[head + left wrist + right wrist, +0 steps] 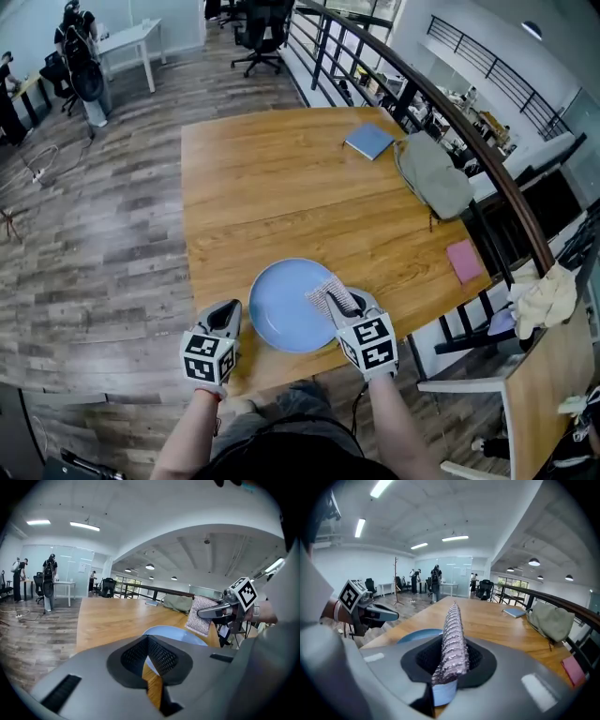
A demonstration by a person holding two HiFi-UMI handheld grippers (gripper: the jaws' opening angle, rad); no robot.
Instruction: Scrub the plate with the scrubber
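Ok so: blue plate (281,314) sits flat on the wood table (281,187), near the edge closest to the person. Right gripper (452,660) is clamped on the scrubber (453,634), a knobbly pinkish-grey pad that stands on edge btw the jaws and sticks out past the tips. In the head view the scrubber is over the right part of the plate, near its rim. Can't tell 100% if it's actually touching the plate surface.

Left gripper (149,654) has its jaws pressed together w/ nothing in them (you just see table and a bit of plate past the tips). It's just beside the plate's left rim and pointed toward it, not gripping it afaict. Both marker cubes face up at the head cam.

Rest of the table: a blue notebook (368,141) at the far side, a grey-green bag (433,178) to its right, and a pink flat thing (464,260) by the right edge, all well apart from the plate. A dark railing (450,112) curves behind the table. Some people (49,573) stand by desks way in the back.
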